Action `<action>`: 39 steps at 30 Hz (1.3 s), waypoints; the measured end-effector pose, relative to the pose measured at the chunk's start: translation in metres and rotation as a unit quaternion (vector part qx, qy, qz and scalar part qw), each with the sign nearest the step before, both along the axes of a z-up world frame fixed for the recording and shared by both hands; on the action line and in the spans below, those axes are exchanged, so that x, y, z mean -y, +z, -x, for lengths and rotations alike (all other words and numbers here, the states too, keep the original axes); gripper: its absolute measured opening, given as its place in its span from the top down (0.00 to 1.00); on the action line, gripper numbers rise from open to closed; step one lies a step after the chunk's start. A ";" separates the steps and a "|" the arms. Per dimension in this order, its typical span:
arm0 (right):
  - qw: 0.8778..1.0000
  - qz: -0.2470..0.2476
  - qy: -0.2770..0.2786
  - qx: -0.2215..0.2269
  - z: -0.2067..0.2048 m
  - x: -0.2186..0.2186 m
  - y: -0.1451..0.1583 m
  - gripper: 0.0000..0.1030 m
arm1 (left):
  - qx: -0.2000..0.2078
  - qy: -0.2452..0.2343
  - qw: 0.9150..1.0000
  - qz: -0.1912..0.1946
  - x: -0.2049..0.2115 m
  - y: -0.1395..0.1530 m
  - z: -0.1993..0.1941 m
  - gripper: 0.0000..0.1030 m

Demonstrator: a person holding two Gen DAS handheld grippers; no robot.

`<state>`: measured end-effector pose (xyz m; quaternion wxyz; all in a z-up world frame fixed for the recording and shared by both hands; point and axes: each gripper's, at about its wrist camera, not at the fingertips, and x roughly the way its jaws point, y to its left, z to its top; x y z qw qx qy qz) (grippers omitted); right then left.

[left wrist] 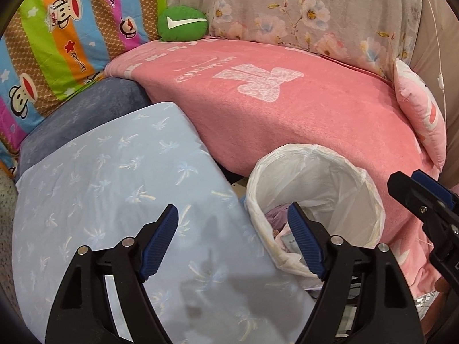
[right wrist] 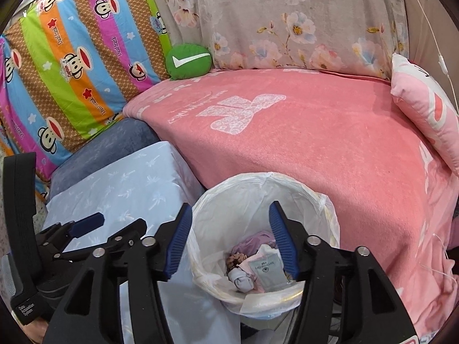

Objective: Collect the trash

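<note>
A round bin lined with a white plastic bag (right wrist: 287, 186) stands on the floor against the pink bed. Inside lie several pieces of trash: a pale grey sachet (right wrist: 268, 271), a purple wrapper (right wrist: 252, 242), a crumpled white piece (right wrist: 242, 281). My right gripper (right wrist: 229, 218) is open and empty, hovering right over the bin's mouth. My left gripper (left wrist: 232, 218) is open and empty, over the light blue cushion (left wrist: 109, 189) just left of the bin (left wrist: 330, 172). The right gripper's body shows at the left wrist view's right edge (left wrist: 421, 200).
A pink blanket (right wrist: 315, 132) covers the bed. A green round cushion (right wrist: 188, 61) sits at its back left, a pink pillow (right wrist: 427, 114) at the right. A striped monkey-print quilt (right wrist: 71, 71) and a floral cover (right wrist: 287, 20) stand behind. A dark blue cushion (right wrist: 114, 146) lies under the light blue one.
</note>
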<state>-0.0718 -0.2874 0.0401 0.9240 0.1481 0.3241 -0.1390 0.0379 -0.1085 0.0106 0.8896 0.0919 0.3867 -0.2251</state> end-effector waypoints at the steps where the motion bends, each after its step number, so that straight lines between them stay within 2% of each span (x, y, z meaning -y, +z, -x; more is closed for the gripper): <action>1: 1.000 -0.003 -0.002 -0.002 0.002 0.000 -0.001 0.40 | 0.002 0.003 1.000 -0.002 -0.002 -0.001 0.001 0.24; 8: 1.000 0.007 -0.010 -0.013 0.012 -0.005 -0.006 0.30 | 0.003 0.014 1.000 -0.001 -0.013 -0.003 0.009 0.23; 11: 1.000 0.010 -0.007 -0.023 0.013 -0.007 -0.009 0.23 | 0.006 0.015 1.000 -0.007 -0.014 -0.004 0.012 0.21; 20: 0.998 0.016 -0.010 -0.052 0.021 -0.011 -0.019 0.12 | 0.002 0.016 1.000 -0.014 -0.017 -0.009 0.018 0.16; 25: 0.998 0.028 -0.013 -0.061 0.024 -0.011 -0.023 0.11 | -0.005 0.018 1.000 -0.016 -0.018 -0.013 0.021 0.14; 26: 0.997 0.034 -0.014 -0.066 0.024 -0.012 -0.024 0.06 | -0.006 0.018 1.000 -0.016 -0.018 -0.013 0.021 0.14; 30: 0.996 0.055 -0.017 -0.069 0.026 -0.015 -0.024 0.06 | -0.008 0.018 1.000 -0.016 -0.017 -0.013 0.021 0.14; 39: 0.996 0.056 -0.019 -0.070 0.029 -0.016 -0.025 0.06 | -0.012 0.021 1.000 -0.019 -0.018 -0.015 0.022 0.14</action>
